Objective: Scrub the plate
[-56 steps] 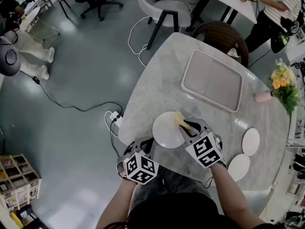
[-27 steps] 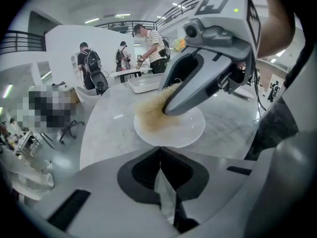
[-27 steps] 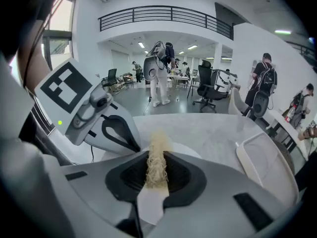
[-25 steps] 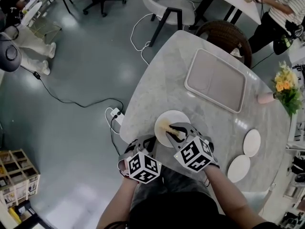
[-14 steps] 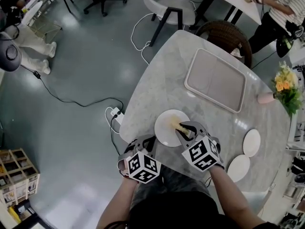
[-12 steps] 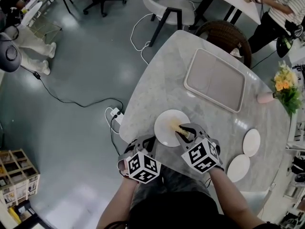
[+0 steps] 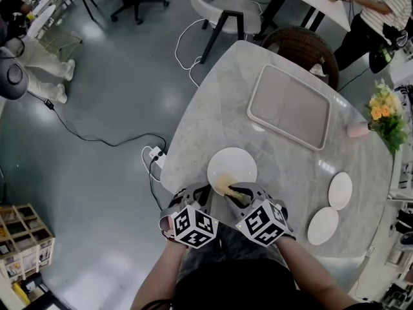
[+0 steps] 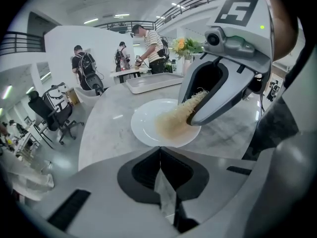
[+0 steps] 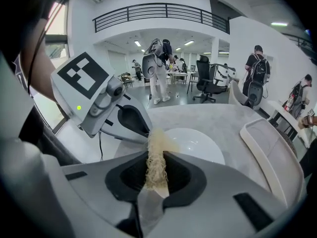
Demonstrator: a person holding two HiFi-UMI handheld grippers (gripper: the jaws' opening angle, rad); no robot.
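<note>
Right gripper, jaws clamped on a pale fibrous scrubber, strands pinched between them and splayed forward onto the white plate. Scrubber pressed on the plate's near-left part, about 7 o'clock from its centre in the head view. Plate flat on the marble table, close to the near edge. Left gripper, jaws closed on nothing, at 8 o'clock of the plate, just beside its rim and apart from it. Near rim of the plate hidden in the head view under the right gripper's body; in the left gripper view, the same body across the plate's right side. Beige tray at 1 o'clock, well apart. Pink vase with yellow flowers at 2 o'clock. One small white plate at 3 o'clock and a second small plate at 4 o'clock, near the table's right edge. Wicker chair beyond the tray. Power strip on the floor at 9 o'clock. Against half a second earlier: right gripper shifted from the plate's 4 o'clock side toward 6 o'clock, scrubber from near the centre to the near-left; left gripper in the same place.
</note>
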